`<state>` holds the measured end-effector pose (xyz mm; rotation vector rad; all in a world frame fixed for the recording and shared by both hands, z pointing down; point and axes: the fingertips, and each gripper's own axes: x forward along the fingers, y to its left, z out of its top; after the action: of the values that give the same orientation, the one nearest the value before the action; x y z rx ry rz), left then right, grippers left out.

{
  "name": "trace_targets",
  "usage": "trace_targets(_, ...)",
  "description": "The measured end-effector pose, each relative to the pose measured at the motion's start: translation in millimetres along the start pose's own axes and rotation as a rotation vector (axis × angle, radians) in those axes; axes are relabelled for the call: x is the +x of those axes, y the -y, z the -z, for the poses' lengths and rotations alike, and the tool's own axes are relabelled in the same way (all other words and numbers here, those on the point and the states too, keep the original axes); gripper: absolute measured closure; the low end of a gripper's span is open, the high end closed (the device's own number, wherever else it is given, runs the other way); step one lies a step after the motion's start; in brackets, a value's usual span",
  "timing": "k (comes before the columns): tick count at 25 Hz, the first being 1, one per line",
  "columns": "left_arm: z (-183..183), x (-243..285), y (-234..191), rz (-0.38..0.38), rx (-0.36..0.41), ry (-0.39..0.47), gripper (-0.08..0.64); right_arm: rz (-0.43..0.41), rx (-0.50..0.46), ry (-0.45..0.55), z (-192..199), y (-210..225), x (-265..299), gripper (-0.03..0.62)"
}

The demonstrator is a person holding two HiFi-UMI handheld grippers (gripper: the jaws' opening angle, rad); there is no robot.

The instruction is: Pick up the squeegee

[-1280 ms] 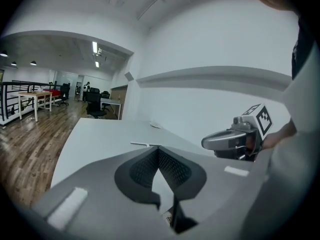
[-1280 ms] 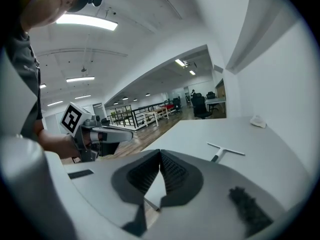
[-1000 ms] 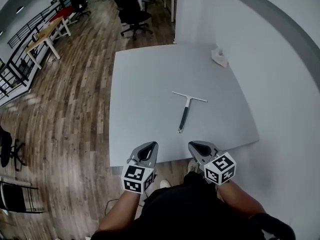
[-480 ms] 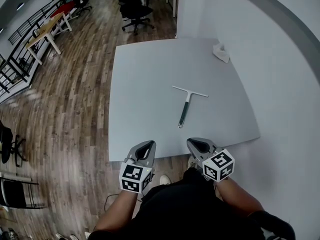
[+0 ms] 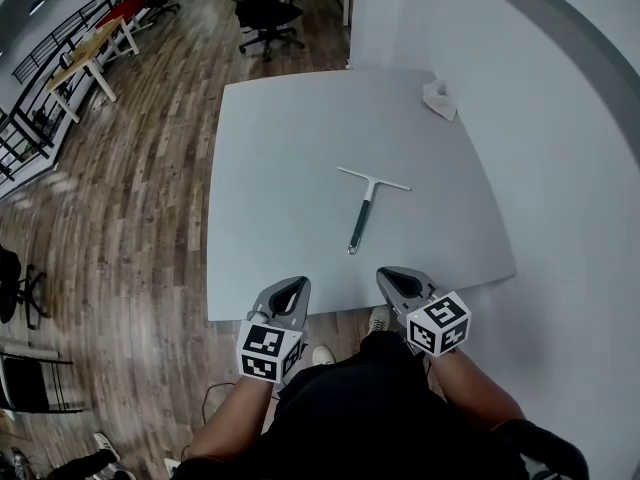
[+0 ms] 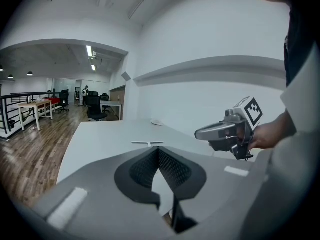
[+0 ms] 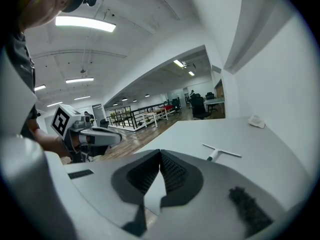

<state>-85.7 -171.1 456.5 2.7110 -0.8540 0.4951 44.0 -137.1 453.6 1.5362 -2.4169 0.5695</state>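
The squeegee [image 5: 361,216] lies flat in the middle of the grey table [image 5: 280,158]. Its thin blade is at the far end and its dark handle points back toward me. Both grippers hover at the table's near edge, short of the handle. My left gripper [image 5: 291,289] is shut and empty, to the left of the handle's line. My right gripper [image 5: 393,278] is shut and empty, just right of it. The squeegee [image 6: 148,143] shows small beyond the closed jaws in the left gripper view. In the right gripper view the squeegee [image 7: 220,153] sits ahead and to the right.
A crumpled white cloth [image 5: 438,101] lies at the table's far right corner. A white wall [image 5: 560,148] runs along the table's right side. Wooden floor [image 5: 130,218] lies to the left, and an office chair [image 5: 262,8] stands beyond the far edge.
My right gripper has edged a little forward over the table's near edge. The left gripper has stayed about where it was. The squeegee has not moved.
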Motion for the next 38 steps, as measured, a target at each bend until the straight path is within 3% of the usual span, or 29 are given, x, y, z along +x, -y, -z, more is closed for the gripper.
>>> trace_targets(15,-5,62,-14,-0.071,-0.026,-0.033,0.554,-0.040,0.038,-0.054,-5,78,53,0.588)
trace_targets(18,-5,73,-10,-0.081,0.002,-0.054,0.554,-0.042,0.049,-0.066,-5,96,56,0.588)
trace_targets(25,25,104,-16,-0.074,-0.004,-0.166,0.554,-0.051,0.115,-0.160,34,140,103,0.588)
trace_targets(29,33,107,-27,-0.125,-0.007,-0.173,0.552,-0.011,0.145,-0.204,52,168,129,0.584)
trace_targets(38,59,103,-40,-0.199,-0.090,-0.208,0.554,0.117,0.320,-0.275,83,227,194,0.433)
